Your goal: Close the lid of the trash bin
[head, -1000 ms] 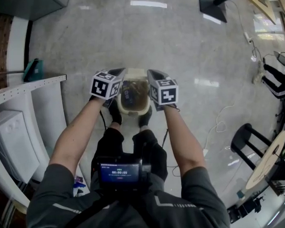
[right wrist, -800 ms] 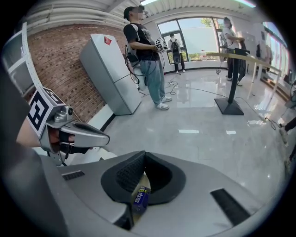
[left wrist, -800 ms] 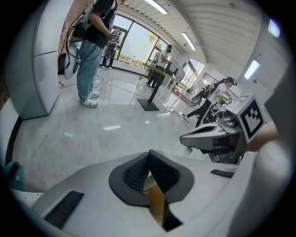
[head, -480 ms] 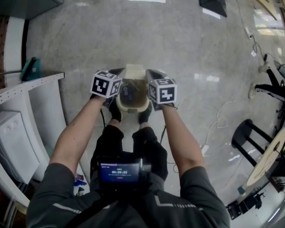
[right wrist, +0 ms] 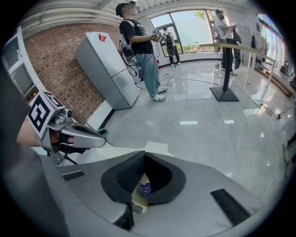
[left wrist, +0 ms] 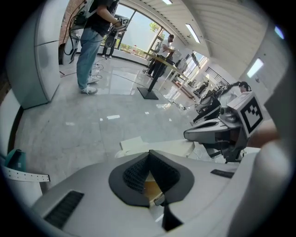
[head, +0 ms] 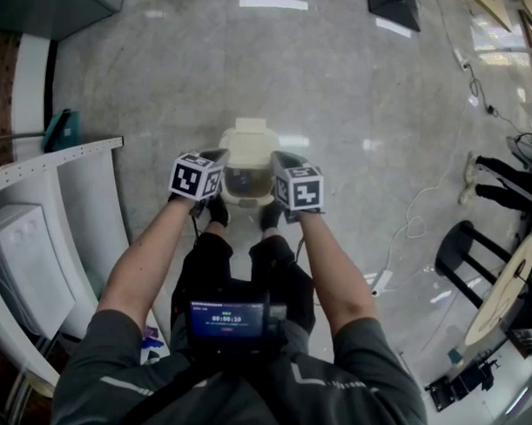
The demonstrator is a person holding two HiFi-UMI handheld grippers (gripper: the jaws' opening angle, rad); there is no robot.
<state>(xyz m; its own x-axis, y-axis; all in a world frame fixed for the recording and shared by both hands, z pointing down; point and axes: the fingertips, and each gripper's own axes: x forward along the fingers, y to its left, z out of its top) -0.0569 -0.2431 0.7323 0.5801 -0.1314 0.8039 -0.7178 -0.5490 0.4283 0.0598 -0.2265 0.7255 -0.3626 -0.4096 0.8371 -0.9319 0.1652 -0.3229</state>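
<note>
A person stands over a cream trash bin (head: 245, 197) on a polished stone floor (head: 349, 91), a two-jaw gripper in each hand. The bin's mouth faces straight up. Its lid (head: 249, 140) is up, on the side of the bin farthest from the person's shoes (head: 217, 212). The line from opening to lid runs directly away from the person.

The left gripper (head: 210, 166) hangs at the bin's left rim and the right gripper (head: 282, 167) at its right rim, flanking the open mouth. In each gripper's own view the dark ribbed pads (left wrist: 134, 173) meet at the tips, clenched on nothing. Through the slit below the tips only the bin's brownish inside shows, with a small blue item (right wrist: 144, 188) visible from the right gripper view.

Beyond the bin on the lid side, another person in jeans (right wrist: 144, 60) stands on the floor beside a grey refrigerator (right wrist: 108, 69).
</note>
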